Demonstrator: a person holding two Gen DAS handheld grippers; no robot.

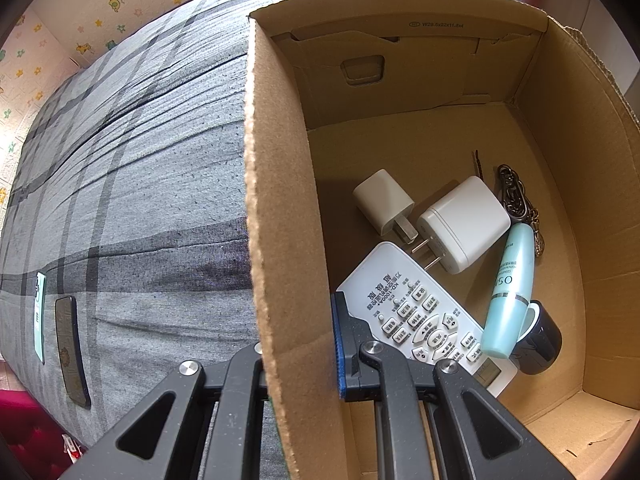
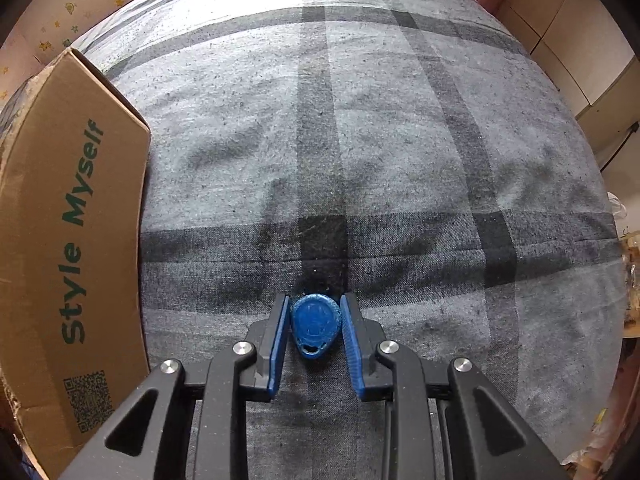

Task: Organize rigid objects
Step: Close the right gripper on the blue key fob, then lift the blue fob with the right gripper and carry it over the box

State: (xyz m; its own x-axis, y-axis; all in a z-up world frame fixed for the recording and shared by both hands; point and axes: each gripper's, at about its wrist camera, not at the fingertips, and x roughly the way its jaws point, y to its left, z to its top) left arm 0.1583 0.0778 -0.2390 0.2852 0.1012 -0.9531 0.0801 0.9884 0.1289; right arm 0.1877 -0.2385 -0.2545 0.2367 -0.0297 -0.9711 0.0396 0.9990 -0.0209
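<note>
The left tongs (image 1: 304,354) are sitting at the bottom middle of the left view, clamped shut on the left wall of the box (image 1: 268,208); the wall is standing between the 2 jaws, one outside and one inside. The box is resting on a bed (image 1: 132,184) covered in grey plaid. Inside it, a remote (image 1: 416,312) is lying low in the frame, partly under the inner jaw. Above it 2 white chargers (image 1: 424,216) are lying side by side, touching. At the lower right a teal tube (image 1: 512,292) is leaning across a dark cap (image 1: 540,344), with a keychain (image 1: 516,196) just above. At the far left of the frame, a dark phone (image 1: 72,350) and a teal card (image 1: 39,312) are lying on the bed.

In the right view the right tongs (image 2: 315,326) are pointing down at the bed, low in the middle. A blue fob (image 2: 315,326) is lying flat between the blue pads (image 2: 280,340), which are hugging its sides; whether they are pressing I cannot tell. The box is filling the left edge.
</note>
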